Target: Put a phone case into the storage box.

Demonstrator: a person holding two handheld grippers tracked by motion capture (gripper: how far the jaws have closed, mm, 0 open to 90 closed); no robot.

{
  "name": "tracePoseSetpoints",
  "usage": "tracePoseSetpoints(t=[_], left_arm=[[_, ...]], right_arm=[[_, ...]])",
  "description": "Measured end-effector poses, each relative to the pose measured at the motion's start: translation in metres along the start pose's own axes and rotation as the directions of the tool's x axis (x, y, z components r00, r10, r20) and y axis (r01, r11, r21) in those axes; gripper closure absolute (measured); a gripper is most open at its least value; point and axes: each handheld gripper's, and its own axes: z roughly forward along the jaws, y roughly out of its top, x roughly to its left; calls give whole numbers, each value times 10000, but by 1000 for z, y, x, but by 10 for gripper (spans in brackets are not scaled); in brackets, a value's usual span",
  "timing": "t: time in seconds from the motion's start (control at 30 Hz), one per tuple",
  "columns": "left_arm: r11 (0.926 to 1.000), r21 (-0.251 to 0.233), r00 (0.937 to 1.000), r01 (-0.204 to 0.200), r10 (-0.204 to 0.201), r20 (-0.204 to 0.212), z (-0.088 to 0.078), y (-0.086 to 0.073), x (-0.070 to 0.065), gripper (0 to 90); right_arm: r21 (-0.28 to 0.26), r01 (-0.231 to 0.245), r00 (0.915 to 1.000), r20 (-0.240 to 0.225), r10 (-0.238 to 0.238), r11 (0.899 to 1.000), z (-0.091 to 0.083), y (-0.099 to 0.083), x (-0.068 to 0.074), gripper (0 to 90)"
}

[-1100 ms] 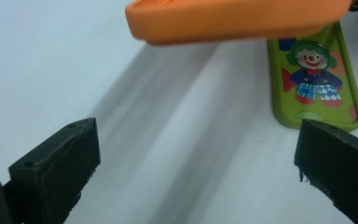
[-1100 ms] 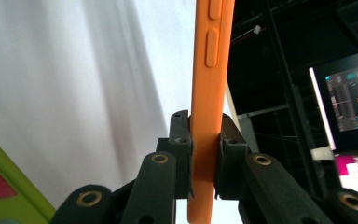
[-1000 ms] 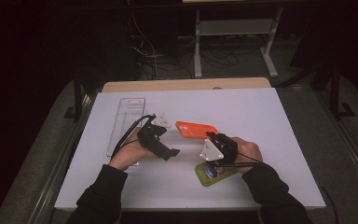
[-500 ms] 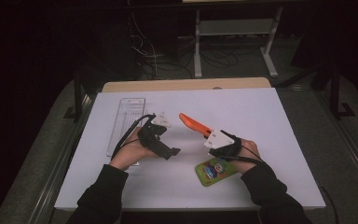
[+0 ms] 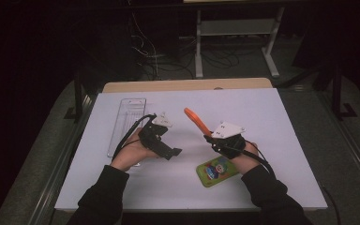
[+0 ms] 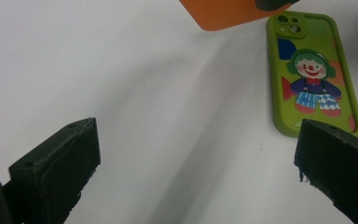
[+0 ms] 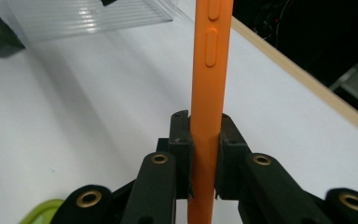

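Orange phone case [image 5: 194, 120] is up off the table, pinched at its near end by the right gripper [image 5: 211, 136], jaws clamped tight on its thin edge. In the right gripper view the case [image 7: 207, 84] runs straight out from between the jaws, long axis in line with them, side buttons facing the camera. From above, that axis slants away to the far left, toward the clear tray [image 5: 126, 124] lying lengthwise on the left of the white table [image 5: 272, 122].

Left gripper [image 5: 166, 140] hangs just left of the case with jaws spread wide and nothing between them. It is clearly the nearer hand to the case's free far end; in the left gripper view a corner of the case [image 6: 223, 11] pokes in at the top.

Green case [image 5: 217, 170] with a clown print lies flat near the right hand, camera cutout and all [image 6: 314, 70].

My read: any handover or placing turns on that free end pointing left, between the open jaws and the tray.
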Motion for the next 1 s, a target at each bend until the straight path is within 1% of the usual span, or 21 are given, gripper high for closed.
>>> tracePoseSetpoints(t=[0.13,0.17,0.23,0.33,0.4,0.53,0.57,0.6,0.67,0.7,0.73,0.8,0.87,0.93,1.0], left_arm=[[10000,-35,10000,5,-5,-48,-1,0,1,0],[10000,-43,10000,-13,13,-56,-1,0,1,0],[10000,-24,10000,-27,27,-66,-1,0,1,0],[10000,-1,10000,-10,10,-97,-1,0,1,0],[10000,-42,9999,1,-2,-114,-1,-1,1,0],[10000,-27,9999,65,-65,-103,-1,-1,2,0],[9999,-66,9999,100,-100,-68,-1,-2,2,0],[9998,-70,9998,197,-197,-57,-1,-2,2,0],[9997,-156,9998,203,-204,-79,-2,-2,3,0],[9992,-205,9994,357,-358,-32,-3,-2,3,0],[9993,-254,9996,290,-291,-29,-4,-2,4,0],[9973,-499,9985,542,-538,97,-6,-1,6,0],[9919,-906,9960,886,-873,183,-8,1,6,0],[9910,-983,9957,911,-890,253,-10,4,7,0],[9886,-1188,9956,925,-898,279,-12,8,8,0]], right_arm=[[-3,-562,9980,-274,561,9984,2,-2,-6,781],[-65,-624,9976,-301,621,9980,2,-3,-7,781],[-28,-1023,9936,-483,1021,9947,3,-4,-10,782],[-111,-1425,9873,-726,1413,9897,3,-5,-14,782],[-184,-1870,9784,-932,1846,9822,3,-5,-15,782],[-237,-2308,9672,-1149,2266,9727,4,-6,-18,782],[-168,-2507,9613,-1223,2468,9679,4,-6,-17,782],[-142,-2555,9598,-1241,2518,9667,4,-6,-17,782],[-161,-2588,9583,-1297,2546,9658,4,-7,-17,782],[-159,-2605,9576,-1316,2563,9653,5,-6,-17,782],[-196,-2524,9602,-1289,2479,9674,5,-6,-17,782],[-225,-2541,9594,-1328,2490,9669,5,-6,-16,782],[-229,-2445,9626,-1262,2398,9694,5,-6,-16,782],[-272,-2460,9621,-1281,2407,9689,4,-6,-16,782],[-277,-2528,9605,-1276,2474,9671,4,-5,-15,782]])
